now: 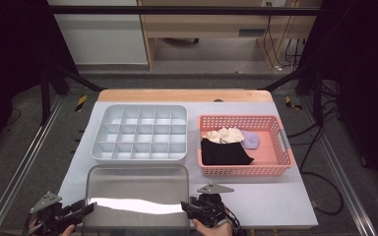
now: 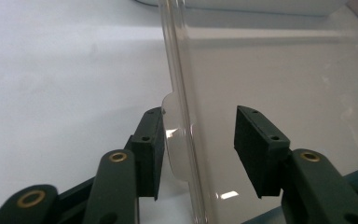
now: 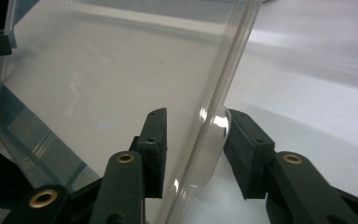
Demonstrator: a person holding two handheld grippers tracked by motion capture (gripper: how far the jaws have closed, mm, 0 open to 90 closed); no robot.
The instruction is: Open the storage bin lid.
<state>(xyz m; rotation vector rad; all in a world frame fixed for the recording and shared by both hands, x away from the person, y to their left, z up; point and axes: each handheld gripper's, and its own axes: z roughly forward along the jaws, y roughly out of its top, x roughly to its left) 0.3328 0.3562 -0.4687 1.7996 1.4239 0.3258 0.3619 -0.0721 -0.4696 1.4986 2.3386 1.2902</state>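
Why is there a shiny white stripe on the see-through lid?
High view: lamp glare makes a white band across the lid, hiding the table under it. Left gripper view: small bright glints on the lid's edge, and the far tray is blurred. Right gripper view: a glint on the lid's tab.

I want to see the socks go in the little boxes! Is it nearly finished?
Not nearly. The clear lid is off the grey divided tray and lies on the table. The left gripper and right gripper sit at its side tabs, jaws apart. The clothes are all in the pink basket; every compartment looks empty.
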